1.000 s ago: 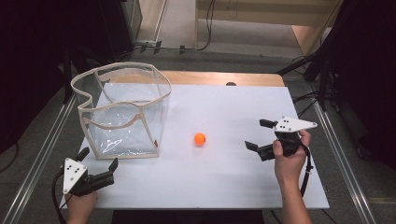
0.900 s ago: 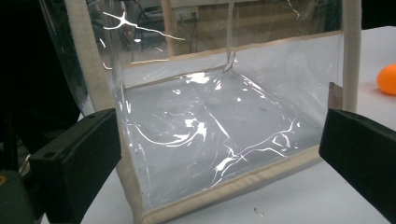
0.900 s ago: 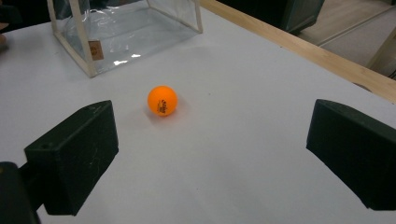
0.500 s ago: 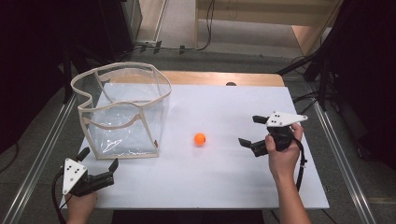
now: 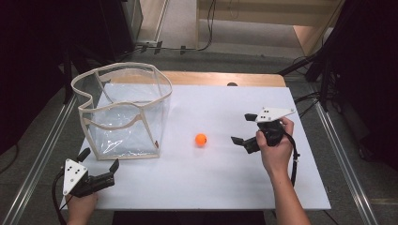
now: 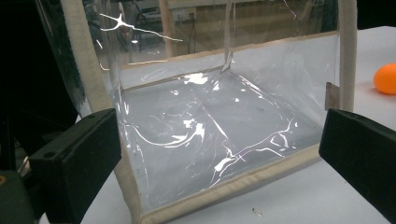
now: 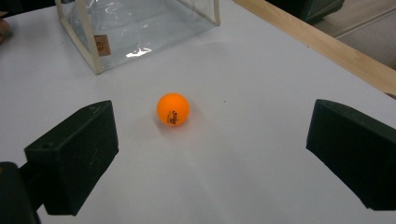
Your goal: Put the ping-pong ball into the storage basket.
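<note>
The orange ping-pong ball sits mid-table at nine o'clock of the right gripper, centred ahead of its wide-apart jaws, while the left gripper, also spread, faces the clear bin.

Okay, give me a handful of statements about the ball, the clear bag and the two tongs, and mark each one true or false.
1. The orange ball lies on the white table, outside the clear bag. True.
2. The right tongs are shut on the ball. False: their jaws stand wide open and the ball sits clear of them, in front.
3. The left tongs are open, near the bag's front bottom edge. True.
4. The bag lies flat on its side. False: it stands upright with its mouth open upward.
5. Something already sits inside the bag. False: through its clear walls it looks empty.
</note>
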